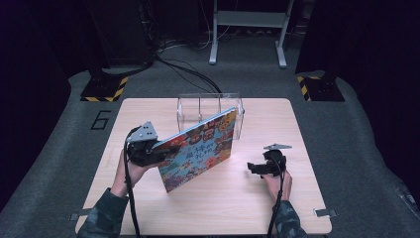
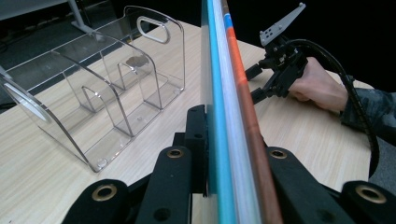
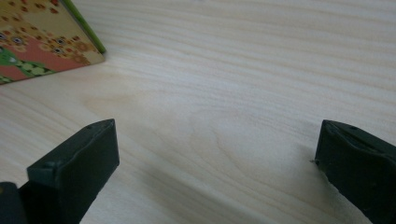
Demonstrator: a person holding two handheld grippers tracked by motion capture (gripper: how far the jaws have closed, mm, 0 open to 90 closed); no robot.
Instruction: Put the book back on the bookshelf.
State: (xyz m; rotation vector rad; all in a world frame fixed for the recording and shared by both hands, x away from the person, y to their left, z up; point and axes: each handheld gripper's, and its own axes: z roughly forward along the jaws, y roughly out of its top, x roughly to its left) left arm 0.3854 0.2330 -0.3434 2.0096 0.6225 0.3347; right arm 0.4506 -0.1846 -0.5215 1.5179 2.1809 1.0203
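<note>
High view: left gripper clamps book (upright).

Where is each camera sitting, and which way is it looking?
High view: above the table, looking forward and down; both forearms, left gripper, right gripper.
Left gripper view: on the left gripper, along jaws clamping the book; acrylic organizer beside.
Right gripper view: low over the table, along open jaws.
All three show the book.

A large "6" was marked on the grey floor left of the table — the book cover's lettering stayed unreadable.
</note>
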